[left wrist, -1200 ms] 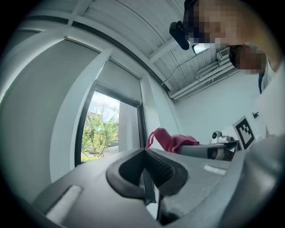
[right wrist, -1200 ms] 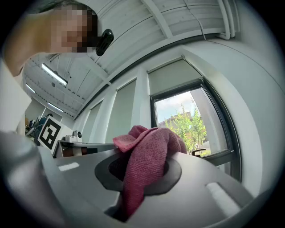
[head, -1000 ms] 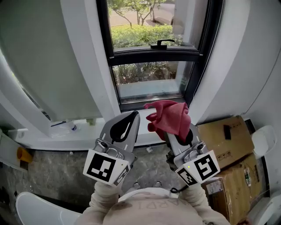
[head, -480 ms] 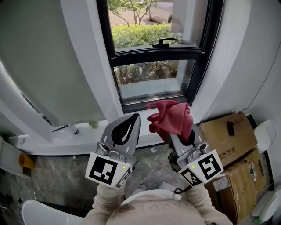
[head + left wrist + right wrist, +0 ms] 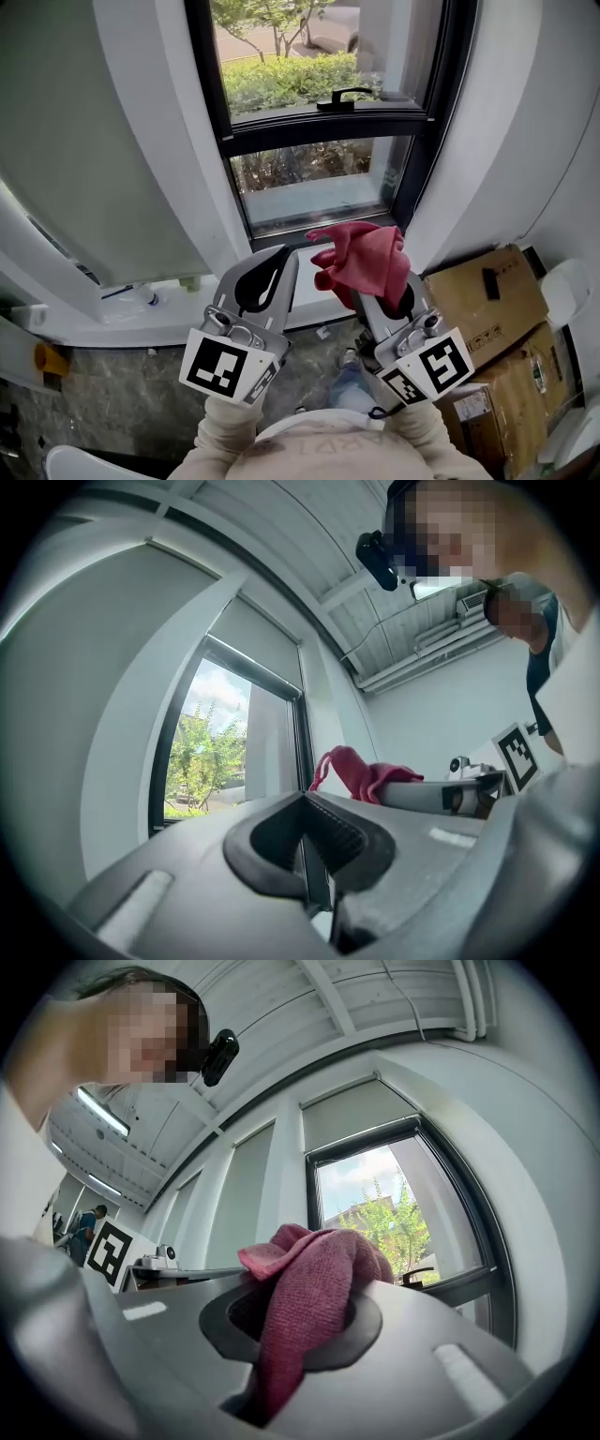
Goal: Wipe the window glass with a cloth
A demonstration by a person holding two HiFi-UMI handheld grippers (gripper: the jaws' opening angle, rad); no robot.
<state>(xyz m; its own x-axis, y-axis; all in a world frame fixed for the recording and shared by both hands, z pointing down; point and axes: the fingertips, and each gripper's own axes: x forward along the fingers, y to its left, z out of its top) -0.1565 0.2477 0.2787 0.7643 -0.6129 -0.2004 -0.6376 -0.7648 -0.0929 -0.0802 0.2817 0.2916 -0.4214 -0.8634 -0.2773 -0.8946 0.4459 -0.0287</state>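
Observation:
A crumpled red cloth (image 5: 364, 260) sticks up from my right gripper (image 5: 380, 286), whose jaws are shut on it; the right gripper view shows the cloth (image 5: 309, 1307) draped over the closed jaws. My left gripper (image 5: 265, 272) is beside it on the left, shut with nothing in it. Both point up toward the black-framed window (image 5: 319, 122), whose lower glass pane (image 5: 314, 183) lies just beyond the cloth. A black handle (image 5: 342, 94) sits on the middle bar. In the left gripper view the cloth (image 5: 361, 772) shows to the right and the window glass (image 5: 211, 747) ahead.
White wall panels flank the window. A white sill (image 5: 141, 305) runs along the lower left with small items on it. Cardboard boxes (image 5: 483, 300) stand at the right by a white object (image 5: 565, 295). The floor below is grey stone.
The view has shifted slightly, so the window sits a little more to the left. Both grippers keep their pose and the cloth stays held.

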